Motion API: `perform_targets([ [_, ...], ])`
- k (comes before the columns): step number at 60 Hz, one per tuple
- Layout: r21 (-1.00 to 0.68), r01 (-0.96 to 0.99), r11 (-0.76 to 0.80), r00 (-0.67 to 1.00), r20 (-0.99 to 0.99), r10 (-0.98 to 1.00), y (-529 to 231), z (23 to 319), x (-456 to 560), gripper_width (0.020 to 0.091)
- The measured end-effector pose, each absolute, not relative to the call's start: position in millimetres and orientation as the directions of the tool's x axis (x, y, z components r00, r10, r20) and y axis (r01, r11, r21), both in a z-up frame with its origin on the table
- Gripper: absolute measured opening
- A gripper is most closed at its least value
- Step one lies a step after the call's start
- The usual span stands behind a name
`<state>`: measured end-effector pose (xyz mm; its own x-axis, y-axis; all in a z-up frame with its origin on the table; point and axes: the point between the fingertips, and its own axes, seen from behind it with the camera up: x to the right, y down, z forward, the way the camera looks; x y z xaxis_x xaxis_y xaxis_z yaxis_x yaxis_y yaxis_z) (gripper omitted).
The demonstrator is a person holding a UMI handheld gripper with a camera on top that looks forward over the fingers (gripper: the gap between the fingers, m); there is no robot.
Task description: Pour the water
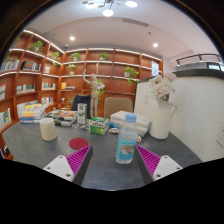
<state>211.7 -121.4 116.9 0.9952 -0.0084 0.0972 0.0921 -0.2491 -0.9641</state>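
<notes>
A clear plastic water bottle [126,139] with a blue label and a white cap stands upright on the grey table [105,165], just ahead of my fingers and nearer the right one. My gripper [112,160] is open, its pink pads [76,158] wide apart, with nothing between them. A white cup [48,128] stands on the table to the left, beyond the left finger. A small red dish [78,144] lies just past the left pad.
A white tray-like container [131,121] sits behind the bottle. A green box [98,126] and other small items crowd the table's far side. A white plush figure [160,92] stands at the right. Wooden shelves [40,70] line the back wall.
</notes>
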Motion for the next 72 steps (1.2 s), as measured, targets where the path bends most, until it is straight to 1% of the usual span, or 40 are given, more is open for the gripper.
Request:
perform_targets([
  [1,-0.966,0.099,-0.24,0.995,0.104,-0.007,-111,103,227,0.0856],
  [3,-0.966,0.113,-0.234,0.993,0.12,-0.015,-101,99,237,0.0856],
  [9,-0.963,0.139,-0.231,0.988,0.151,-0.033,-75,92,257,0.0857],
  [19,-0.966,0.114,-0.234,0.991,0.127,-0.04,-36,86,271,0.0859],
  [24,-0.965,0.099,-0.243,0.993,0.111,-0.036,-19,81,274,0.0832],
  [27,-0.966,0.086,-0.243,0.994,0.099,-0.04,-10,78,277,0.0777],
  [29,-0.967,0.079,-0.243,0.995,0.091,-0.036,-5,76,277,0.0724],
  [34,-0.968,0.064,-0.242,0.997,0.073,-0.03,3,72,276,0.0567],
  [36,-0.969,0.06,-0.241,0.997,0.069,-0.026,6,72,274,0.0478],
  [38,-0.97,0.056,-0.237,0.998,0.064,-0.027,7,73,274,0.0464],
  [41,-0.969,0.051,-0.24,0.998,0.061,-0.031,7,72,275,0.0419],
  [42,-0.968,0.05,-0.244,0.998,0.06,-0.034,7,71,275,0.0394],
  [43,-0.967,0.047,-0.248,0.997,0.059,-0.041,7,71,277,0.0394],
  [44,-0.967,0.047,-0.25,0.997,0.06,-0.047,7,71,278,0.0356],
  [45,-0.967,0.045,-0.25,0.997,0.061,-0.054,7,71,279,0.0354],
  [47,-0.967,0.053,-0.25,0.996,0.071,-0.063,9,71,281,0.031],
  [64,-0.954,0.146,-0.261,0.987,0.157,-0.022,14,71,275,0.0309],
  [68,-0.935,0.218,-0.278,0.974,0.227,0.001,12,73,262,0.0309],
  [72,-0.898,0.347,-0.272,0.937,0.344,0.06,22,76,242,0.0309],
])
